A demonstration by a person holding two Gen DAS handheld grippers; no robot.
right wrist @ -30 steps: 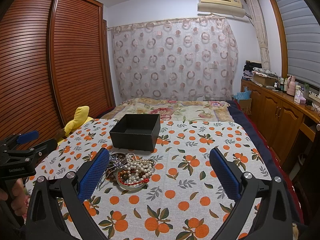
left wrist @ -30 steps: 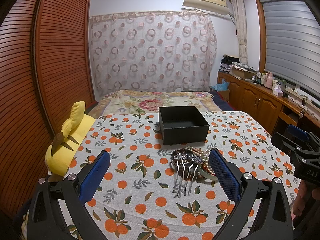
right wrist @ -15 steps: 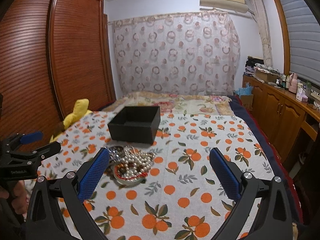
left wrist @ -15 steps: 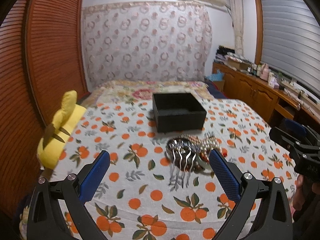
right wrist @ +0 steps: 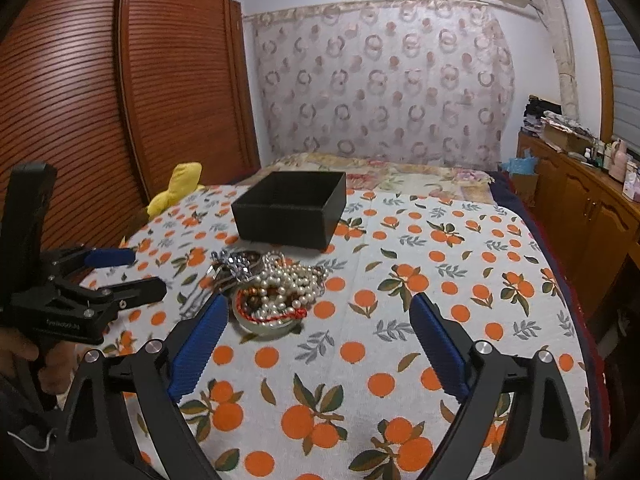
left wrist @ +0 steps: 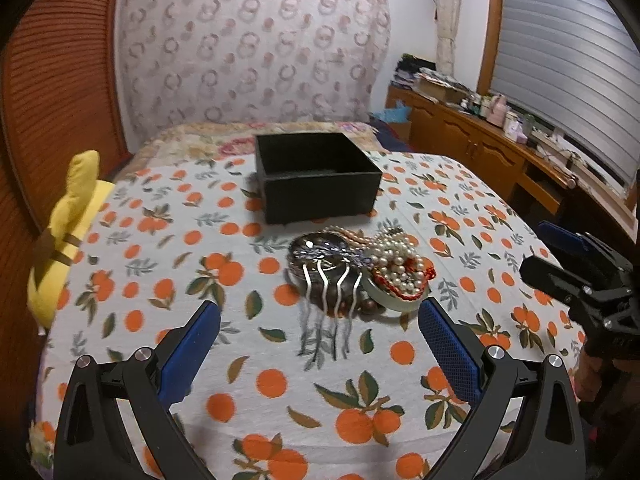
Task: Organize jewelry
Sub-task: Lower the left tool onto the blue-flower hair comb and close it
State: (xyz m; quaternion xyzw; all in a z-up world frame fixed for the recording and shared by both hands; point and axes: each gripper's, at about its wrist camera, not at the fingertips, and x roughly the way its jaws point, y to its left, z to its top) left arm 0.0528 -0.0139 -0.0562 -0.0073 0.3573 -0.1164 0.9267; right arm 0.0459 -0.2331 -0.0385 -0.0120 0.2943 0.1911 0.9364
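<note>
we take the black box (left wrist: 316,178) as our landmark: it stands open-topped on the orange-print cloth (left wrist: 248,376), and from here we cannot see anything inside it. the jewelry pile (left wrist: 356,268) lies just in front of the box, on our side, not touching it: a hair comb (left wrist: 332,284) with wavy metal prongs toward the left, pearl strands (right wrist: 288,280) and red beads heaped over a pale bangle (right wrist: 264,326) toward the right. bunched like this, we judge the pieces are waiting to be lifted one by one into the box. our left gripper (left wrist: 320,344) hangs spread wide and empty, nearer us than the pile, lined up on the comb. our right gripper (right wrist: 316,334) is likewise spread and empty, with its left finger (right wrist: 200,340) just beside the bangle. a yellow plush toy (left wrist: 68,232) sits well left of the box, off the cloth's edge.
</note>
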